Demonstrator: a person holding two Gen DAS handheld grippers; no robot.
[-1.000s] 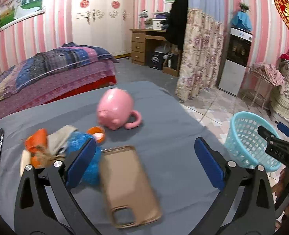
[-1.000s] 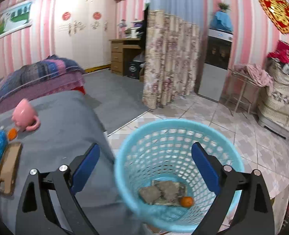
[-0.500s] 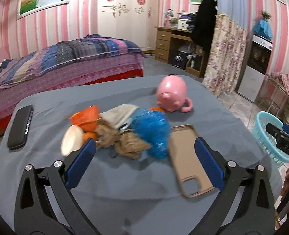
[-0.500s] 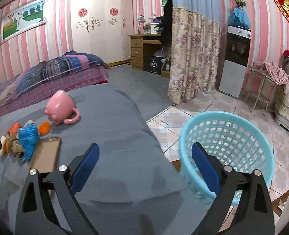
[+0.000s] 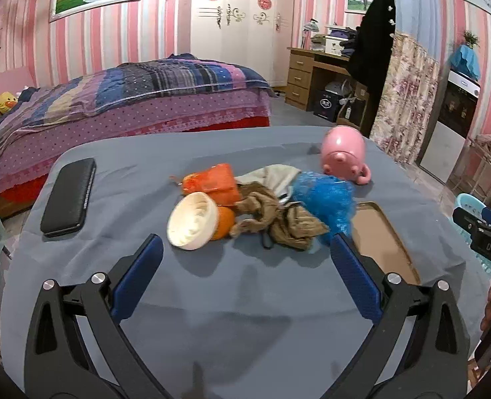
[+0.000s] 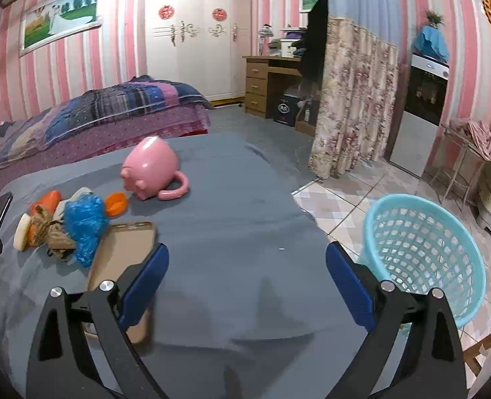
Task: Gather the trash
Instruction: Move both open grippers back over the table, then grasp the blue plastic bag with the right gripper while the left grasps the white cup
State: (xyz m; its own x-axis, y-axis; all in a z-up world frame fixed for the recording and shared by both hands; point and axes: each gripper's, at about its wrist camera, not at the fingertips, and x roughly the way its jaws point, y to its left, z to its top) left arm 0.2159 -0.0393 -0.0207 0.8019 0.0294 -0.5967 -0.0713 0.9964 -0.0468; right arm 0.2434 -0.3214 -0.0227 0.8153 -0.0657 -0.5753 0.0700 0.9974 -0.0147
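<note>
Trash is lying in one heap point(image 5: 255, 206) near the middle of the table point(image 5: 212, 299), which is draped in grey cloth. Both grippers are hanging empty above the near edge. The left gripper point(image 5: 245, 266) is facing the heap with its fingers spread wide, holding nothing. The right gripper point(image 6: 245, 276) is likewise gaping and empty, and it is looking across bare cloth, with the blue basket point(image 6: 421, 252) standing on the tiled floor just off the table's right side.

To my eye the step in hand is the reach for a next piece: the left gripper is lined up with the heap but not touching it. The next move calls for lowering the fingers around one item, likely the brown crumpled rag point(image 5: 278, 222) or the white cup point(image 5: 192, 221) nearest them, closing, then carrying it to the basket.

Counting the heap: one white cup, one orange fruit point(image 5: 224, 221) tucked against it, one orange wrapper point(image 5: 212, 183), one brown rag, one pale cloth point(image 5: 272, 176), one blue crinkled bag point(image 5: 325, 199); the right view is also showing one small orange lid point(image 6: 116, 203). Lying apart from it are one pink pig-shaped mug point(image 5: 345, 156) tipped over, one tan phone case point(image 5: 381, 242) and one black phone point(image 5: 69, 196).
</note>
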